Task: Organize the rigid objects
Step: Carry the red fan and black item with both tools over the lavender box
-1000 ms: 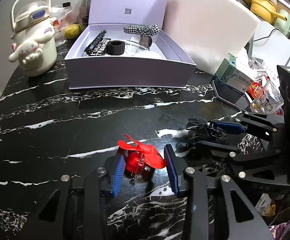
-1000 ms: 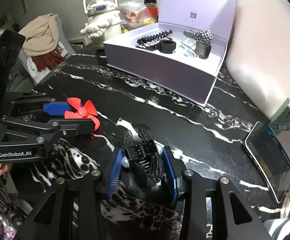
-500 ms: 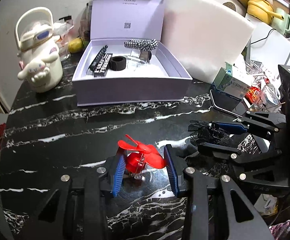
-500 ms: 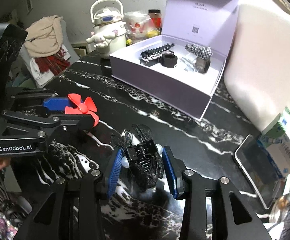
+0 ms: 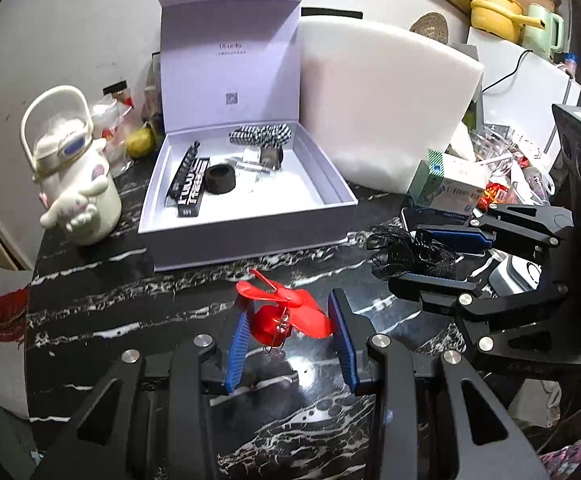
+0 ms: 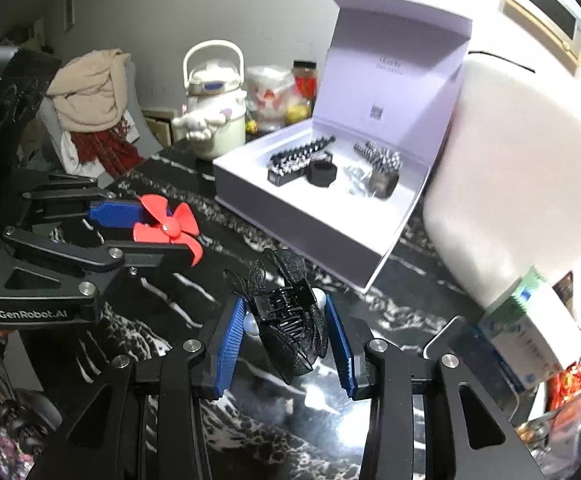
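L gripper (image 5: 288,334) has its 2 blue pads closed on the red fan clip (image 5: 282,312), held above the black marble table (image 5: 130,308). R gripper (image 6: 286,334) is clamped on the black mesh hair claw (image 6: 286,316), also off the table. Open lavender box (image 5: 250,236) sits behind w/ black accessories inside.

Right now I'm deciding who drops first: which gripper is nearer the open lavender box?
Left. The left gripper, holding the red clip, sits just before the lavender box; the right gripper is off its corner, slightly farther.
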Available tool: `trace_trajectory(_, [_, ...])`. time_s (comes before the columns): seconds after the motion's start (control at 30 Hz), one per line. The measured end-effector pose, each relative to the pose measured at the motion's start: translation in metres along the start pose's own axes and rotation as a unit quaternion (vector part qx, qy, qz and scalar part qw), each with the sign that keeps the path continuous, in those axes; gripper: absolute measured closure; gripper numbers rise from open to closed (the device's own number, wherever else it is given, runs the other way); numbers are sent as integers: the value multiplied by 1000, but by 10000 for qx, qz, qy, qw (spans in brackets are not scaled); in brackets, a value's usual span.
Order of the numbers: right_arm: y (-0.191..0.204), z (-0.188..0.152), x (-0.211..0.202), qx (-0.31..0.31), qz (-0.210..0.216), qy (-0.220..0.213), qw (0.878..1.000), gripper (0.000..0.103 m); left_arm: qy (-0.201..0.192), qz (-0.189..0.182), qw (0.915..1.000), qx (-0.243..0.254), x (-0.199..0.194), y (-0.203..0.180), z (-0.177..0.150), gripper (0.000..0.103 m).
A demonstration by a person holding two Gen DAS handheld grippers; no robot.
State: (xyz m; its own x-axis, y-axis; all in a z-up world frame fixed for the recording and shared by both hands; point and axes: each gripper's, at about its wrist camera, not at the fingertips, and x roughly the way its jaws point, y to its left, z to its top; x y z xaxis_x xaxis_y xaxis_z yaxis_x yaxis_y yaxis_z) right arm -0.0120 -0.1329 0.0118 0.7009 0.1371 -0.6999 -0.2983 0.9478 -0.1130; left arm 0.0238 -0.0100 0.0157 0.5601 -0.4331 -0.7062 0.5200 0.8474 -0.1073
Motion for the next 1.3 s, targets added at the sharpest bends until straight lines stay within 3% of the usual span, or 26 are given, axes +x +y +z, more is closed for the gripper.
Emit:
trace_trajectory(0.63, [-17, 44, -24, -155, -136, -483, 9986, 63, -464, 211, 9987, 53, -15, 3, 52, 65])
trace_trajectory(1.3, [-40, 101, 6, -159, 57, -758, 9970, 63, -622, 367, 9974, 86, 3, 33, 101, 65])
